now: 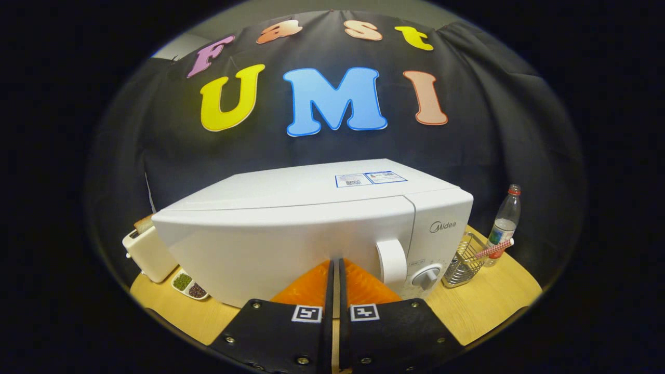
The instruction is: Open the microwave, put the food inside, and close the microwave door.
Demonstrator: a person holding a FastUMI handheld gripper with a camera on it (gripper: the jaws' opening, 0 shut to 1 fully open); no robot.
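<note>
Your hand-held gripper (335,266) sits low at the bottom centre of the frame, fingers pressed together with just a thin slit between them and nothing pinched, tips right up against the closed front of the microwave (311,223). The door is still shut, so opening comes first. The door handle (391,261) is the white tab just right of your fingertips, beside the control panel and its round knob (427,277). Spread the fingers before you go in, slide right, catch the handle squarely and pull in an arc, since a straight tug may drag the whole oven across the desk (488,301). No food between the fingers; I can't tell which item is meant. Lower left sit a toaster (148,254) and a small dish (189,285), and at right a wire basket (463,262) and a bottle (505,221)
</note>
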